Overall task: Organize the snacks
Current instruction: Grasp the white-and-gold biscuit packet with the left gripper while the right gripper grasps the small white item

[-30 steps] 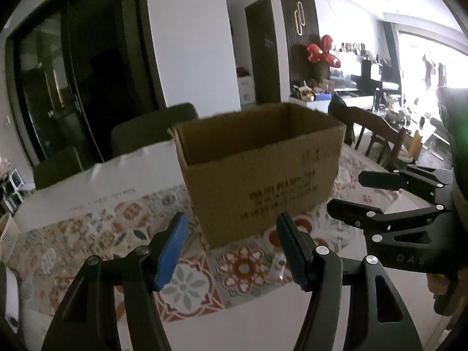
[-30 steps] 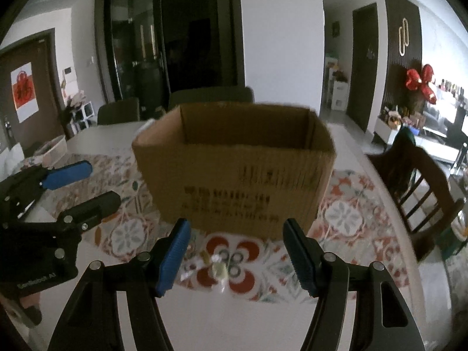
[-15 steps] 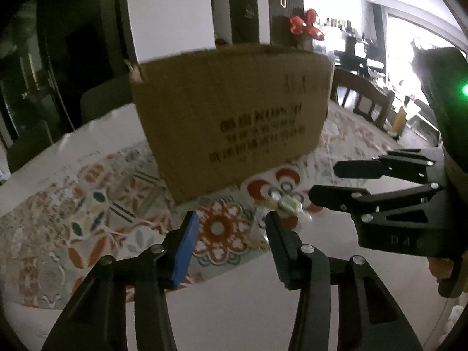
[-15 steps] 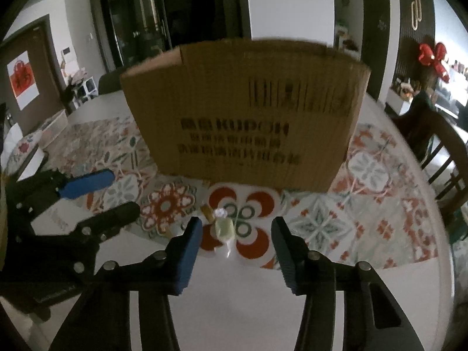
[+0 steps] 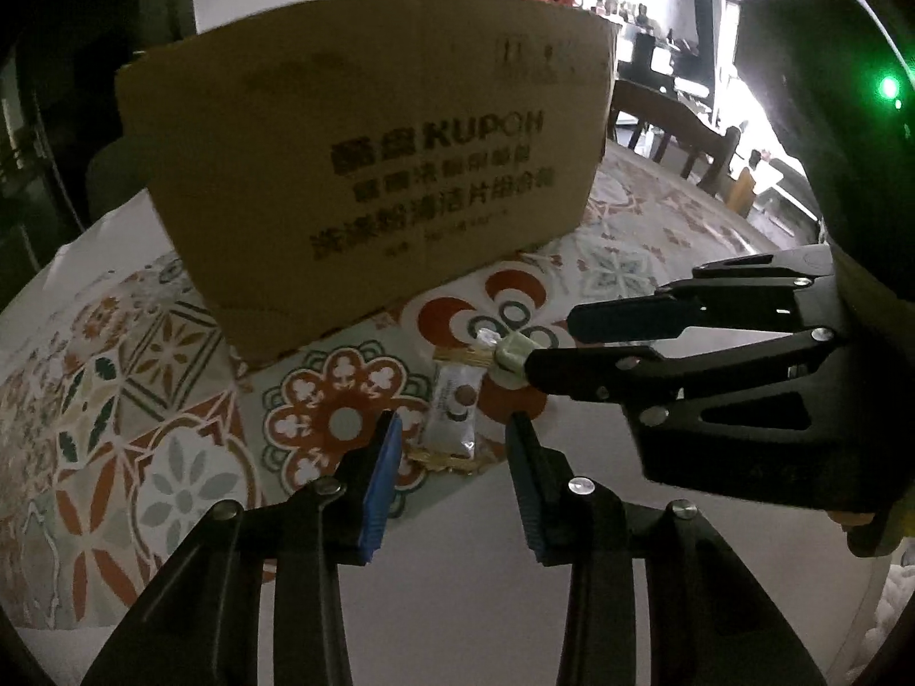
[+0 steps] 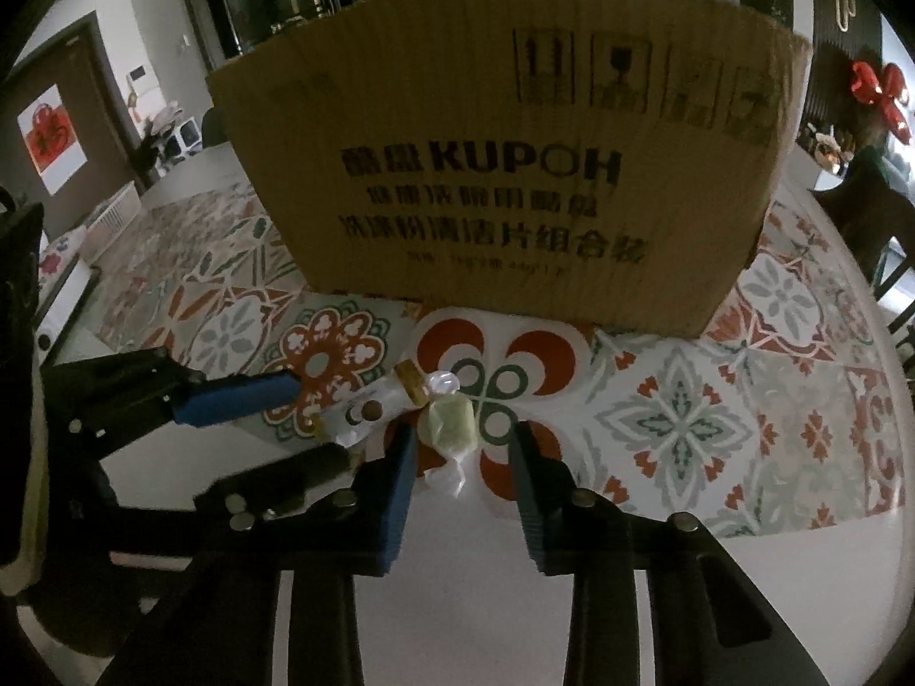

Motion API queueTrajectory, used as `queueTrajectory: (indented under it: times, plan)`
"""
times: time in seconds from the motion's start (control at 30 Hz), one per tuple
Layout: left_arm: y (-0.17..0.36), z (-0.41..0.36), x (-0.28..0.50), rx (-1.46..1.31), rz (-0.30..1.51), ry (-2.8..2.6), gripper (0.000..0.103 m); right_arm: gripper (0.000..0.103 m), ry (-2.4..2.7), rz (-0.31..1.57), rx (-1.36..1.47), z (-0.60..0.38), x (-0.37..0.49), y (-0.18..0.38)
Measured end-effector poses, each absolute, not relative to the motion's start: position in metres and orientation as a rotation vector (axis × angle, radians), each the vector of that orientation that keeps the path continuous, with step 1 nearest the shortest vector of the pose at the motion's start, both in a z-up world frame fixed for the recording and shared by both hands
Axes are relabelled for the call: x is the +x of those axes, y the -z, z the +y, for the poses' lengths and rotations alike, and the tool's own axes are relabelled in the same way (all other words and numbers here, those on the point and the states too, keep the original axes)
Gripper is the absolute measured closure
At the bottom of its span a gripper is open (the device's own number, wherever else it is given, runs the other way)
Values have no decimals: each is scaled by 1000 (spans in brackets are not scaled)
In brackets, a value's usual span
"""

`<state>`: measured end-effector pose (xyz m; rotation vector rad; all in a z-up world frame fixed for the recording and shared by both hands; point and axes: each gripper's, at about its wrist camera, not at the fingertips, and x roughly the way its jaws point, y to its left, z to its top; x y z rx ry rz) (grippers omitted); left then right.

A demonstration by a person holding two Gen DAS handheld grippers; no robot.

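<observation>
A white wrapped snack bar (image 5: 453, 407) with gold ends lies on the patterned tablecloth, right in front of my open left gripper (image 5: 452, 434). It also shows in the right wrist view (image 6: 372, 409). A pale green wrapped candy (image 6: 447, 426) lies beside it, between the tips of my open right gripper (image 6: 462, 446). In the left wrist view the candy (image 5: 509, 355) sits at the right gripper's lower fingertip. A brown cardboard box (image 5: 377, 171) printed KUPOH stands just behind both snacks and also fills the right wrist view (image 6: 514, 183).
The table carries a patterned tile cloth (image 6: 715, 429) with a bare white strip along its near edge (image 6: 457, 543). Dark chairs stand at the right (image 5: 675, 131) and behind the table. The two grippers are close together, left one (image 6: 229, 400) beside the right.
Both grippers have dropped low and moved forward to the table. The snacks now sit at their fingertips and the box looms larger. Both jaws have stayed open.
</observation>
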<state>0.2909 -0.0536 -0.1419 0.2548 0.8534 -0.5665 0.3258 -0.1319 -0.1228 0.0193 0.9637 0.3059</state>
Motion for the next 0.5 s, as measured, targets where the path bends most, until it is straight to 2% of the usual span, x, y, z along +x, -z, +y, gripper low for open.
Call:
queueTrajectory:
  times: [0.17,0.3,0.4,0.5]
  plan:
    - [146,-57,299,253,877,572,71,74,-319,978,20,-128,331,129]
    - [149,-56,301,255,883,571,79,78,-319,983,18,-127,334,131]
    - [150,-56,302,252,880,570,79,83,-318,988,14,-128,335,134]
    - [150,-58,304,245,880,576,81,83,-317,980,8,-127,334,134]
